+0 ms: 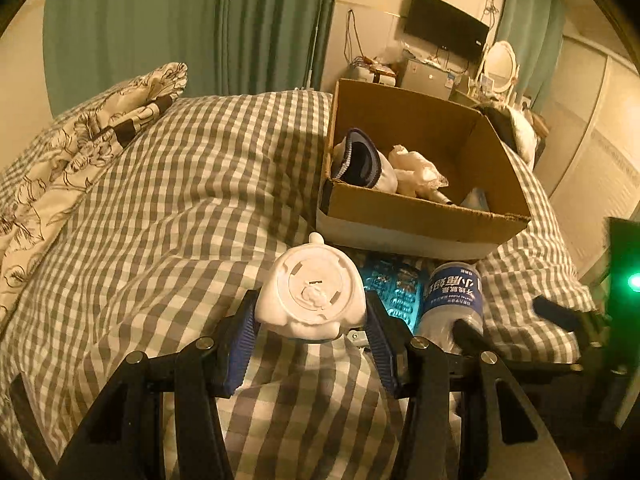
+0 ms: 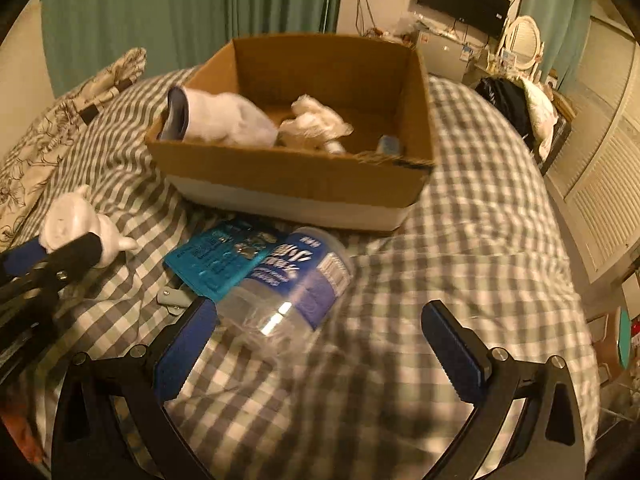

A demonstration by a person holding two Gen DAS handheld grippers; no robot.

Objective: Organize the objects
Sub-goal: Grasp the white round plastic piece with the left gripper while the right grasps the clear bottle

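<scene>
One box, one bottle, one white figurine, one blue packet.

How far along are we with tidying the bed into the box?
Partway. Done: the cardboard box already holds a sock and a crumpled white cloth. In hand: the left gripper is closed on a white figurine. Left: the water bottle and blue packet lie on the checked bedcover; the right gripper is open near the bottle.

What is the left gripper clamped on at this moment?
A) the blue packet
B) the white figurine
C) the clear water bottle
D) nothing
B: the left gripper has both blue pads pressed against the sides of the white figurine, its base facing the camera.
</scene>
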